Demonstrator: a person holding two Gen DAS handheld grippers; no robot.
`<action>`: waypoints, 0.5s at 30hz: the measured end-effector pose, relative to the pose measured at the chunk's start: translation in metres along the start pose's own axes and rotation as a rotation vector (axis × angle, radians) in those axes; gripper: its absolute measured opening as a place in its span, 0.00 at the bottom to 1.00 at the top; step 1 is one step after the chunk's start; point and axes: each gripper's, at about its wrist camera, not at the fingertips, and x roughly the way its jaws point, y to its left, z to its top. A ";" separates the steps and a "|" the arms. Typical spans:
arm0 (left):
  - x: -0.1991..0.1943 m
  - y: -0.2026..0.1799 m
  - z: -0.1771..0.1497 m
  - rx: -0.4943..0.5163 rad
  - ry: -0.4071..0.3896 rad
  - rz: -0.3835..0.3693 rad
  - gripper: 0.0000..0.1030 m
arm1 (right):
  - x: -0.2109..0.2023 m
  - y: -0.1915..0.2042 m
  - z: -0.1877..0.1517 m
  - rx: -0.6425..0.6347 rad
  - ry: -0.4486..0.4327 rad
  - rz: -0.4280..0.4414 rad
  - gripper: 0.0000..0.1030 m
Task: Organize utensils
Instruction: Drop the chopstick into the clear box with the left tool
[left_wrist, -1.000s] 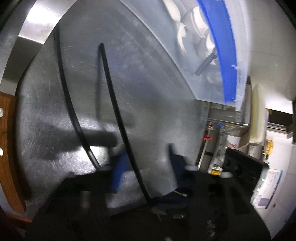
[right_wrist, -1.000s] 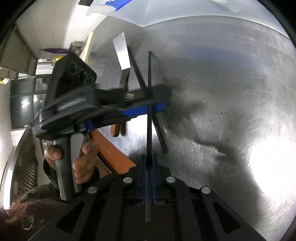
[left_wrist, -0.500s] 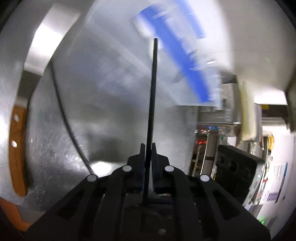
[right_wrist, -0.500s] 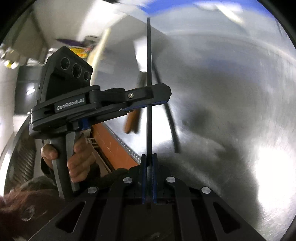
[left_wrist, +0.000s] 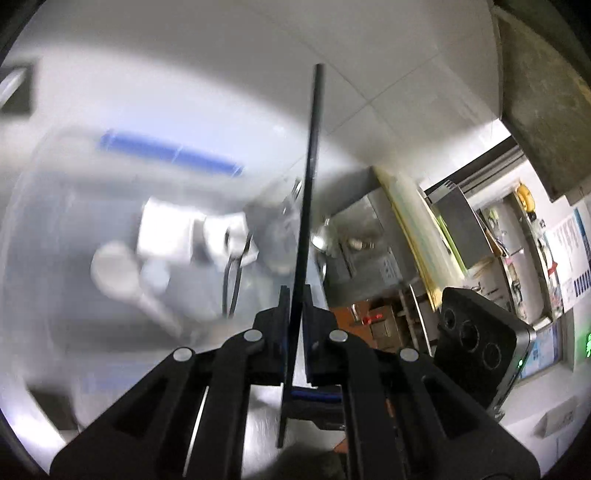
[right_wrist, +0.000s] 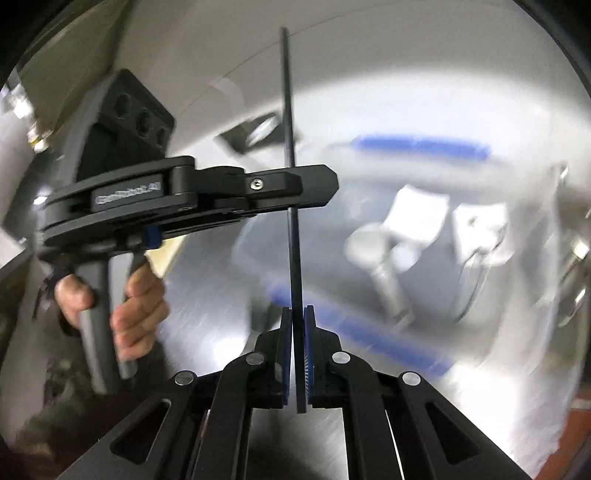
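The clear bin (left_wrist: 66, 221) with blue rim (left_wrist: 170, 151) is taken as landmark. Its open top is seen unobstructed from above; its floor is crowded by white utensils (left_wrist: 162, 236), blurred, with little bare floor discernible between them. A black chopstick (left_wrist: 308, 221) is clamped in the left gripper (left_wrist: 295, 306) and projects over the bin's right side. In the right wrist view, the left gripper (right_wrist: 310, 184) is seen left of the bin, crossed by a second chopstick (right_wrist: 291, 192) clamped in the right gripper (right_wrist: 295, 325). Bare steel counter (right_wrist: 207, 317) lies left of the bin.
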 end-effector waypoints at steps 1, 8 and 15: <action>0.012 -0.001 0.016 0.012 0.020 -0.003 0.05 | 0.003 -0.008 0.009 0.012 -0.001 -0.020 0.07; 0.128 0.040 0.053 -0.054 0.243 0.055 0.05 | 0.051 -0.088 0.035 0.158 0.088 -0.087 0.11; 0.195 0.103 0.038 -0.194 0.386 0.102 0.05 | 0.113 -0.146 0.033 0.264 0.254 -0.154 0.08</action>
